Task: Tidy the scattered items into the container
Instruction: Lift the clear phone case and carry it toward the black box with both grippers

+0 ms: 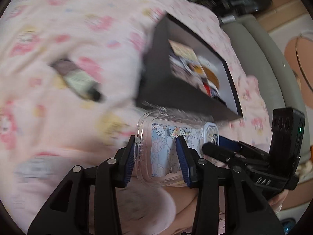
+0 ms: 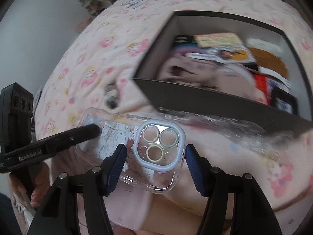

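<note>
A clear phone case [image 1: 162,137] with a cartoon print and a pale blue camera ring [image 2: 159,146] hangs over the pink bedspread, held from both ends. My left gripper [image 1: 157,156] is shut on its plain end, and in the right wrist view the left gripper [image 2: 92,131] shows one black finger lying across that end. My right gripper [image 2: 155,166] is shut across the camera end, its blue pads against both long edges; from the left wrist view the right gripper [image 1: 221,146] comes in from the right. The black box [image 1: 176,96] lies just beyond, open and holding several items [image 2: 221,54].
The pink cartoon bedspread [image 1: 78,19] fills the scene. A small blurred packet [image 1: 78,78] lies left of the box [image 2: 195,99] and appears again as a small packet [image 2: 111,96]. Another grey blurred item [image 1: 33,168] lies lower left. A beige bed edge [image 1: 264,58] and clutter lie to the right.
</note>
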The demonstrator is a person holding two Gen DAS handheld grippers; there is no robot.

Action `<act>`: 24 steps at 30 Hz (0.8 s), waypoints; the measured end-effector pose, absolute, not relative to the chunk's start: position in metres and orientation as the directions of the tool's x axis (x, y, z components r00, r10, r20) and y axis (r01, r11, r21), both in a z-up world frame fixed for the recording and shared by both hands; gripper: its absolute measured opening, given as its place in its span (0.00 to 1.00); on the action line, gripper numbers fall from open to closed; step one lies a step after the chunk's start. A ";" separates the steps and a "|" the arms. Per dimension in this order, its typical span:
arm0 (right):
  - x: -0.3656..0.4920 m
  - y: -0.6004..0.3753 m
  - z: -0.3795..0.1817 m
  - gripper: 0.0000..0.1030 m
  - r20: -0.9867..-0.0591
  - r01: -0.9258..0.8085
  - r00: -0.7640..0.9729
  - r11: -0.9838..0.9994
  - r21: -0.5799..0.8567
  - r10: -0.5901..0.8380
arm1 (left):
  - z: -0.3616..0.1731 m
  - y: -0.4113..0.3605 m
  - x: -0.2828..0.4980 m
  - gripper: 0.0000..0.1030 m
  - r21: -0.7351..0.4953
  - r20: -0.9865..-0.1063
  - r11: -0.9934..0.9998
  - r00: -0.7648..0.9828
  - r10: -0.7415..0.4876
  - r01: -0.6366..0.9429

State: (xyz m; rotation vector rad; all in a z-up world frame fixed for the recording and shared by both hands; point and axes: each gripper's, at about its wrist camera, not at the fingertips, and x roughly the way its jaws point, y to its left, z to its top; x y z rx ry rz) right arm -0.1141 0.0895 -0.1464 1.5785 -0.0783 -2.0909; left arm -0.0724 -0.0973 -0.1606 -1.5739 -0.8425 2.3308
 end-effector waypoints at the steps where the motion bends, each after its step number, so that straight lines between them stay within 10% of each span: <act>1: -0.114 0.104 -0.149 0.58 -0.884 0.332 -0.196 -0.877 0.348 -0.425 | -0.165 -0.088 -0.075 0.41 -0.566 -0.784 -0.813 -0.396 0.478 0.139; 24: -0.136 0.188 -0.103 0.58 -0.842 0.336 -0.298 -0.875 0.348 -0.450 | -0.114 -0.015 -0.118 0.43 -0.537 -0.770 -0.840 -0.447 0.455 0.069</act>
